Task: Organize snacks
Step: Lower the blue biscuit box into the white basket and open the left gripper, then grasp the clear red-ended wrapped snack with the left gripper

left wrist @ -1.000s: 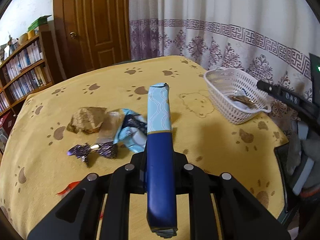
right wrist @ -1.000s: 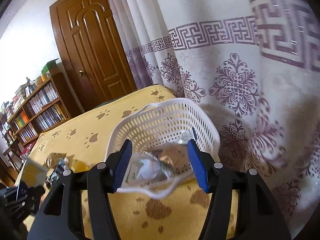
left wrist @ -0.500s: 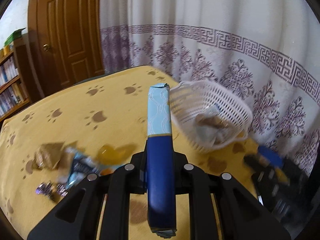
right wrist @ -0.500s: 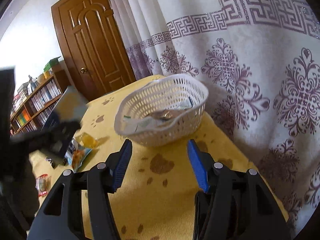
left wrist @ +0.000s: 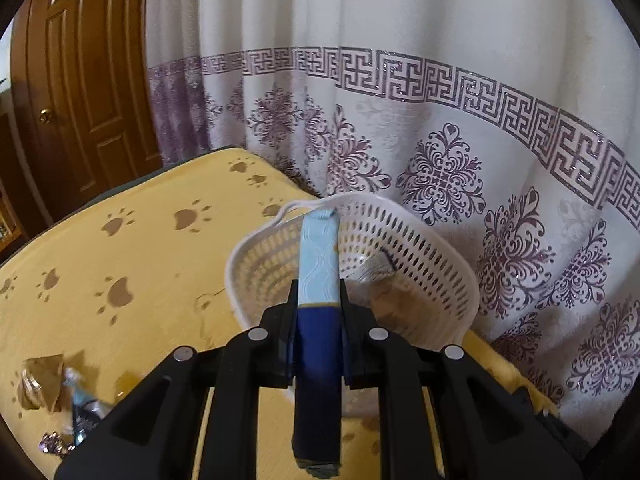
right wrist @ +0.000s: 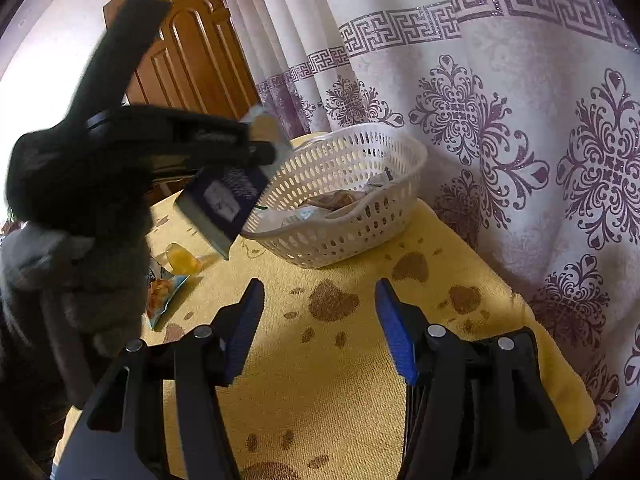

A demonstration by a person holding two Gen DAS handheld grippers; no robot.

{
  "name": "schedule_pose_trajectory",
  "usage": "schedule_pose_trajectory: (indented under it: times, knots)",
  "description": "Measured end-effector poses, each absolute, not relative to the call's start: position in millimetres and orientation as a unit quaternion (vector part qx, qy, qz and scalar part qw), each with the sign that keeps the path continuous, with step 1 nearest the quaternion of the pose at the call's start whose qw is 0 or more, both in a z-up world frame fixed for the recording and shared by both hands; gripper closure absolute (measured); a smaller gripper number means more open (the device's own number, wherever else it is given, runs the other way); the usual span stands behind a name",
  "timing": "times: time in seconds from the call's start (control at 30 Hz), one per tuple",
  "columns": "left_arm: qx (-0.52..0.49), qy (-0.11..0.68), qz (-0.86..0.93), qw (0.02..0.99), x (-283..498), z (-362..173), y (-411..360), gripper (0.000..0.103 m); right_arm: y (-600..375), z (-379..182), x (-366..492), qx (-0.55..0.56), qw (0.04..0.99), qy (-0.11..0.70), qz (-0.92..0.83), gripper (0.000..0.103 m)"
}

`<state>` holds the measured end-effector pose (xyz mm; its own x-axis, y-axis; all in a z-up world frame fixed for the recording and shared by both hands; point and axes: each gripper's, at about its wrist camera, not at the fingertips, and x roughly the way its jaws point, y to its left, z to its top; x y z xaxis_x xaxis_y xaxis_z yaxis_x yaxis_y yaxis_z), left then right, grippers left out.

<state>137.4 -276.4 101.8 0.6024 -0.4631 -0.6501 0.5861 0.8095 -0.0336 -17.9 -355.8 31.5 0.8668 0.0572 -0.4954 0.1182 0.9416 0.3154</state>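
My left gripper is shut on a flat blue snack packet, dark blue at the near end and pale blue at the tip. It holds the packet in the air over the near rim of a white perforated basket. In the right wrist view the same packet hangs at a tilt just left of the basket, which holds several wrapped snacks. My right gripper is open and empty, low over the yellow paw-print tablecloth in front of the basket.
Loose snacks lie on the cloth at the left: a brown wrapper, a blue bag and a yellow jelly cup. A patterned curtain hangs right behind the basket. A wooden door stands at the far left.
My left gripper has carried the blue packet right, from above the loose snacks to the basket's rim. My right gripper has pulled back from the basket and stayed open.
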Motion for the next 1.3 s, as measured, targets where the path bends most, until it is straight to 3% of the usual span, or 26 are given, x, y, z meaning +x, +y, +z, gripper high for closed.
schedule_pose_trajectory:
  times: [0.13,0.27,0.6,0.73,0.87,1.17,1.3]
  knots:
    - [0.079,0.343,-0.291,0.89,148,97,-280,0.087,-356,32,-18,0.17,0.951,0.259,-0.015,0.044]
    - [0.054,0.345,-0.278,0.895,150,98,-264,0.065,-358,31,-16,0.175,0.949,0.261,-0.015,0.044]
    - [0.025,0.349,-0.257,0.901,139,98,-228,0.057,-357,31,-15,0.177,0.946,0.27,-0.016,0.044]
    - [0.033,0.35,-0.245,0.904,129,93,-221,0.041,-357,30,-16,0.182,0.944,0.275,-0.016,0.044]
    - [0.034,0.353,-0.237,0.905,122,91,-212,0.032,-354,29,-17,0.182,0.943,0.279,-0.014,0.044]
    - [0.024,0.354,-0.21,0.911,103,91,-172,0.017,-330,23,-15,0.172,0.941,0.293,0.006,0.044]
    - [0.021,0.347,-0.191,0.918,93,90,-146,0.016,-319,23,-13,0.164,0.94,0.297,0.014,0.044]
